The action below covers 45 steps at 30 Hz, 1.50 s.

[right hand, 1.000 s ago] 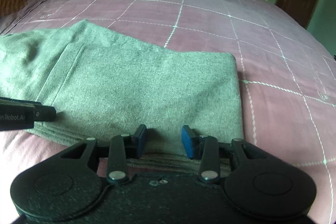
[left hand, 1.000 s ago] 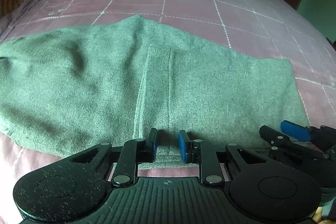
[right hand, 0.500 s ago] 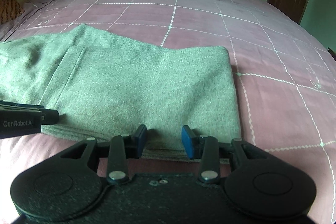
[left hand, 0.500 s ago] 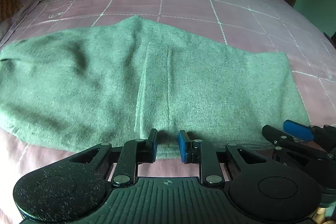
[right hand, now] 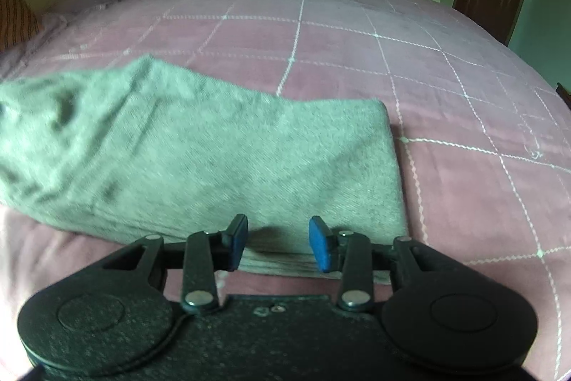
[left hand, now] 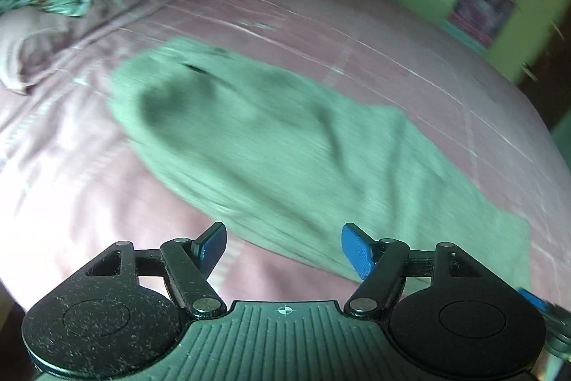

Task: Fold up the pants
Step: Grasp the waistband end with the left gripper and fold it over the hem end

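Two released hand-held grippers, left [left hand: 283,247] just widened, right [right hand: 278,243], over green pants' [right hand: 214,166] near edge.

My left tool [left hand: 283,249] points steeply down, its jaws having just been opening; they now stand wide with nothing gripped between the blue pads [left hand: 357,254]. My right tool [right hand: 278,243] also tilts down, its jaws partly apart, pads [right hand: 319,243] not visibly pressing anything.
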Available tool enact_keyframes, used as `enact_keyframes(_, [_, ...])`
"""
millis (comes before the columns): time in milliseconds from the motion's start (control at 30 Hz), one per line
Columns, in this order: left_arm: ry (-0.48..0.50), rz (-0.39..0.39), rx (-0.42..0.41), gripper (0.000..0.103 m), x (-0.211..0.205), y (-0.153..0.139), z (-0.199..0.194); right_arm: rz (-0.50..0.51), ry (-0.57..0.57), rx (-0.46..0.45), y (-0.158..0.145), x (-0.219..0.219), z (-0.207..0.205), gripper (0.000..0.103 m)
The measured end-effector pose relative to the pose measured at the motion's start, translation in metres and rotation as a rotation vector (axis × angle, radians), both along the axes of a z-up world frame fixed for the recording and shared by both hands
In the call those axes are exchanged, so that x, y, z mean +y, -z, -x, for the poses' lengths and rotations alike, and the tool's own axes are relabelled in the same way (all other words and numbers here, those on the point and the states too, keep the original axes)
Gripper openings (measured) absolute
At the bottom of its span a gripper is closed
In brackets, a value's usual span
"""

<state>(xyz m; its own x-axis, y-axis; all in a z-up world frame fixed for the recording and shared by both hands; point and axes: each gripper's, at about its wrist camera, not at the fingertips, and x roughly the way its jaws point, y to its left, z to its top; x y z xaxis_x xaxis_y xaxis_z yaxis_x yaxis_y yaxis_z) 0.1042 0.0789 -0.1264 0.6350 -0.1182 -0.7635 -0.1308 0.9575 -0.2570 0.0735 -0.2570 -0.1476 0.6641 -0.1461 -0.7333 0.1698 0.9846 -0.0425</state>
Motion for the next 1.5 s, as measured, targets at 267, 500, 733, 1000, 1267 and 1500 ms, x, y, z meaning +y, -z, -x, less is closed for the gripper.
enact_keyframes(267, [-0.259,0.291,0.076,0.07,0.095,0.048,-0.026,-0.053,-0.072,-0.016,-0.005,0.033,-0.008,0.044])
enact_keyframes(500, [-0.302,0.465,0.059,0.07,0.113,0.087,-0.052,-0.053,-0.102,0.003,-0.001,0.048,-0.016,0.048])
enact_keyframes(733, [-0.346,0.617,0.007,0.064,0.12,0.113,-0.084,-0.054,-0.092,0.018,0.002,0.046,-0.026,0.05])
enact_keyframes(1000, [-0.345,0.53,-0.013,0.019,0.107,0.108,-0.093,-0.019,-0.084,0.006,-0.001,0.046,-0.037,0.049])
enact_keyframes(1267, [0.022,0.176,-0.256,0.018,0.013,-0.007,-0.102,0.044,-0.125,0.101,0.025,0.063,-0.063,0.051])
enact_keyframes(1500, [0.452,0.011,-0.322,0.018,-0.146,-0.034,-0.083,-0.182,0.004,0.009,-0.008,0.005,-0.031,0.049])
